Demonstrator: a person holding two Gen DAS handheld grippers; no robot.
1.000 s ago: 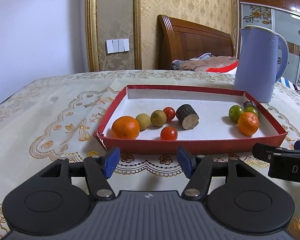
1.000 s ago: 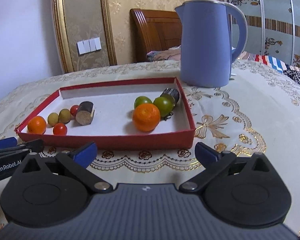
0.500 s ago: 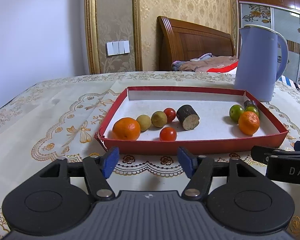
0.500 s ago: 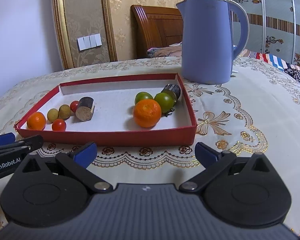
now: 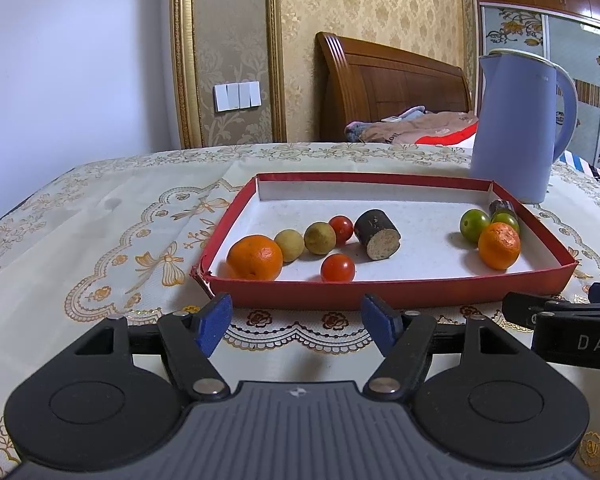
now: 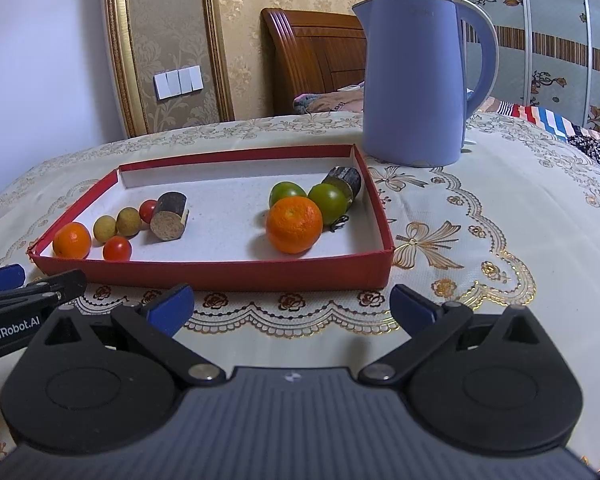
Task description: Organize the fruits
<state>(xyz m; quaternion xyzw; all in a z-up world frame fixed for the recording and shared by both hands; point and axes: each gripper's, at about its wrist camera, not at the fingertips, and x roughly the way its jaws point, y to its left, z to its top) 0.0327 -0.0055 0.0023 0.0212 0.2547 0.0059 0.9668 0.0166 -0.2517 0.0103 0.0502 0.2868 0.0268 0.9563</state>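
Note:
A shallow red tray [image 5: 400, 291] [image 6: 220, 272] holds the fruit. On its left lie an orange [image 5: 254, 257], two tan round fruits [image 5: 289, 245], two cherry tomatoes [image 5: 337, 267] and a dark sugarcane piece [image 5: 377, 234]. On its right lie an orange [image 6: 294, 224], two green fruits [image 6: 327, 198] and another cane piece [image 6: 346, 178]. My left gripper [image 5: 296, 322] is open and empty, just short of the tray's near wall. My right gripper [image 6: 292, 310] is open and empty, also in front of the tray.
A blue kettle [image 6: 414, 80] stands behind the tray's right corner. The table carries a cream embroidered cloth [image 6: 480, 240]. A wooden headboard [image 5: 388, 88] and bedding lie beyond the table. Each gripper shows at the edge of the other's view.
Both grippers have risen and drawn back slightly from the tray. Their jaws stay open. The fruit has not moved.

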